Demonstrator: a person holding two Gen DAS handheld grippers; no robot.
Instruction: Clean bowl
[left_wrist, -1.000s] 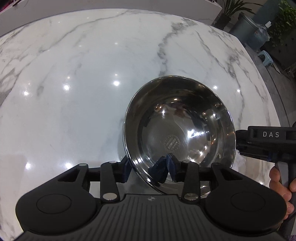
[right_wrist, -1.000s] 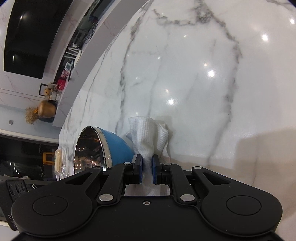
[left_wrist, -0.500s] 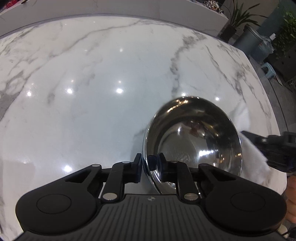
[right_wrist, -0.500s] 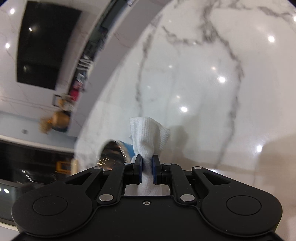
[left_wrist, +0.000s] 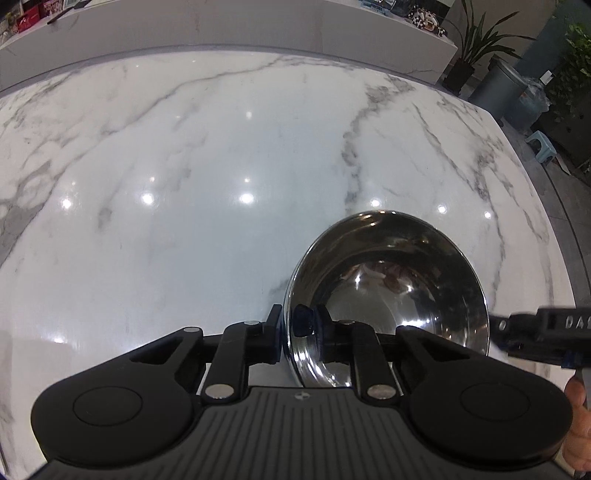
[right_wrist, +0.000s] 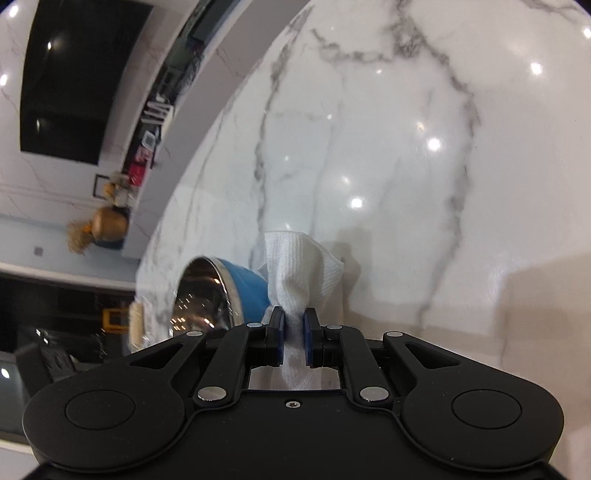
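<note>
So the left gripper (left_wrist: 295, 334) has the bowl (left_wrist: 388, 295) pinched by its near rim, one finger outside the wall and the other inside, jaws narrow with just the thin steel between them. The bowl is steel inside and blue outside, and it's tipped up over the marble countertop (left_wrist: 184, 184) so the opening faces back toward the left camera. I can't tell from either view whether its base touches the stone or hangs just above it.

The right gripper (right_wrist: 294, 334) is clamped on a white cloth (right_wrist: 299, 266), a waffle-textured rag bunched up and sticking out past the fingertips. In the right wrist view the cloth sits just beside the blue outer wall, not inside the bowl. From the left view you can see the right tool's black body coming in at the right edge, next to the rim.

My read: this is the gap between grabbing everything and actually wiping. Bowl is held, cloth is held, the wipe itself hasn't started as far as I can see. The inside looks shiny, mostly reflections, so I can't say whether there's any dirt in there.

Next move probably needs the right hand to swing the cloth over the rim and press it into the inner wall, while the left keeps a firm pinch so that slick steel edge doesn't slip or twist
</note>
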